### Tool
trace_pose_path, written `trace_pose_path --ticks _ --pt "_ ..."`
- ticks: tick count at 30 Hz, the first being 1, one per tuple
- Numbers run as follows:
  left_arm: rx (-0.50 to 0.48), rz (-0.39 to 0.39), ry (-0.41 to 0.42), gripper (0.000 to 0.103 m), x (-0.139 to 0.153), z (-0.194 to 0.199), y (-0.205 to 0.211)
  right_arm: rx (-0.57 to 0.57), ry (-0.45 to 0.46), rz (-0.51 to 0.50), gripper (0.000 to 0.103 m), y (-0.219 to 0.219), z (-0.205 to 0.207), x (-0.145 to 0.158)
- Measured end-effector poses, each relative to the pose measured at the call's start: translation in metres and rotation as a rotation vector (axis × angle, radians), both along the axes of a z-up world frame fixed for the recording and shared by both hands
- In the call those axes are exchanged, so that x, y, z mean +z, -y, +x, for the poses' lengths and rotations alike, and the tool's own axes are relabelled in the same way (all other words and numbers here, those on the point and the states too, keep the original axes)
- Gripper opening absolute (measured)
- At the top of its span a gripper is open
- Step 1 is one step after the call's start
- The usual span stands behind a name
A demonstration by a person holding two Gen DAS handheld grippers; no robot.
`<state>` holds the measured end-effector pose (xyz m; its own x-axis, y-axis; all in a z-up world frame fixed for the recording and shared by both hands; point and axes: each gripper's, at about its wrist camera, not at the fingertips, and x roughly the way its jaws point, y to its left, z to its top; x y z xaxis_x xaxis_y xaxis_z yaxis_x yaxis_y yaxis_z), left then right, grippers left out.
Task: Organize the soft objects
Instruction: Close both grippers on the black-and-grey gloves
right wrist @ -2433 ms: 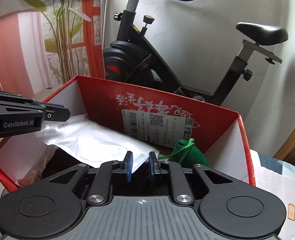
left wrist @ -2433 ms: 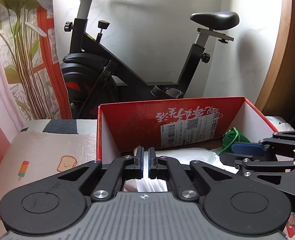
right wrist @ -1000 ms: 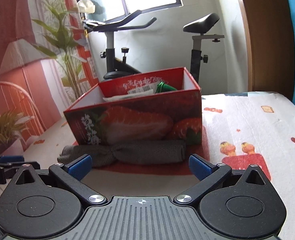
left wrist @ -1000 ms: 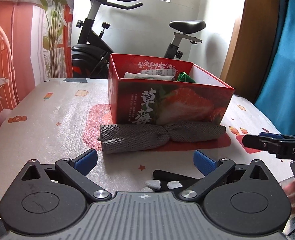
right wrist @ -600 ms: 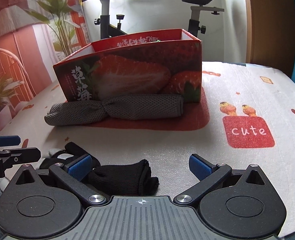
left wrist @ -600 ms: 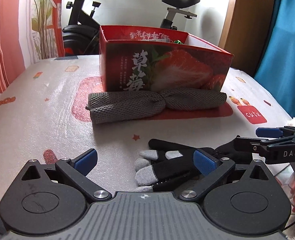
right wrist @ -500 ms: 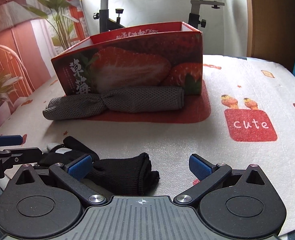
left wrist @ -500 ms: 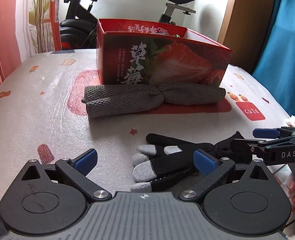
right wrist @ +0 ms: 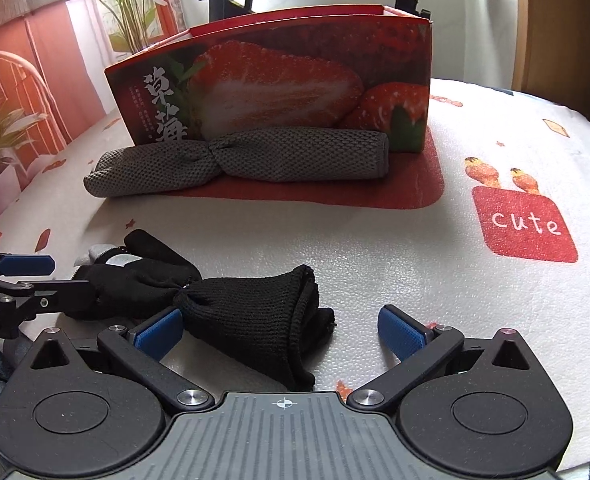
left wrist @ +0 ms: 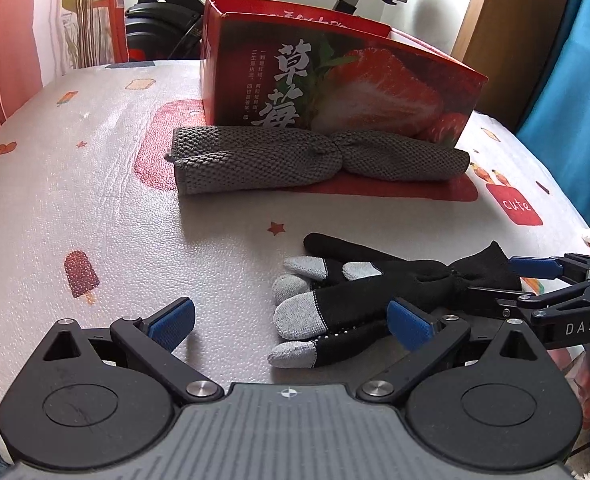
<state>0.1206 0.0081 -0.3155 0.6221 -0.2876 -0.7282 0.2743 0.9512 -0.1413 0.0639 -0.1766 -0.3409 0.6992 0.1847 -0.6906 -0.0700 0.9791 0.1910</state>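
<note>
A pair of black gloves with grey fingertips (left wrist: 359, 300) lies on the table near its front edge; its knitted cuffs (right wrist: 259, 316) show in the right wrist view. My left gripper (left wrist: 291, 316) is open, with the glove fingertips between its fingers. My right gripper (right wrist: 279, 328) is open around the cuff end. A grey mesh cloth roll (left wrist: 315, 160) lies against the front of the red strawberry box (left wrist: 335, 80), also seen in the right wrist view (right wrist: 239, 160). Each gripper shows at the edge of the other's view.
The table (left wrist: 95, 200) has a white cloth printed with popsicles and a red "cute" patch (right wrist: 523, 224). An exercise bike (left wrist: 167, 12) stands behind the box. A wooden door and blue curtain (left wrist: 575, 80) are at the right.
Both grippers have come back from the box, opened, and dropped low to the gloves. The gloves now lie between the fingers of each gripper.
</note>
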Motion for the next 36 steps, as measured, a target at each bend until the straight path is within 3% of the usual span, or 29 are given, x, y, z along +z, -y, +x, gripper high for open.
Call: trace_pose_path --ticks 16,21,22,27,30,36 --pt "0.004 0.003 -0.007 0.103 -0.003 0.001 0.002 0.011 -0.008 -0.024 0.103 -0.003 0.001 0.0" --pt "-0.024 -0.012 0.011 0.097 -0.001 -0.001 0.002 0.021 -0.005 -0.031 0.102 -0.004 -0.001 0.0" --pt "-0.033 -0.016 0.015 0.093 0.0 -0.002 0.003 0.02 0.005 -0.022 0.1 -0.002 -0.002 0.002" --pt "-0.064 -0.018 0.012 0.084 -0.001 -0.002 0.006 0.039 0.037 0.004 0.066 0.0 -0.006 0.006" --pt "-0.08 -0.031 0.016 0.082 -0.001 -0.003 0.006 0.064 0.054 -0.003 0.057 -0.004 -0.007 0.008" --pt "-0.103 -0.049 0.007 0.081 -0.002 -0.004 0.006 0.101 0.07 0.007 0.05 -0.007 -0.007 0.01"
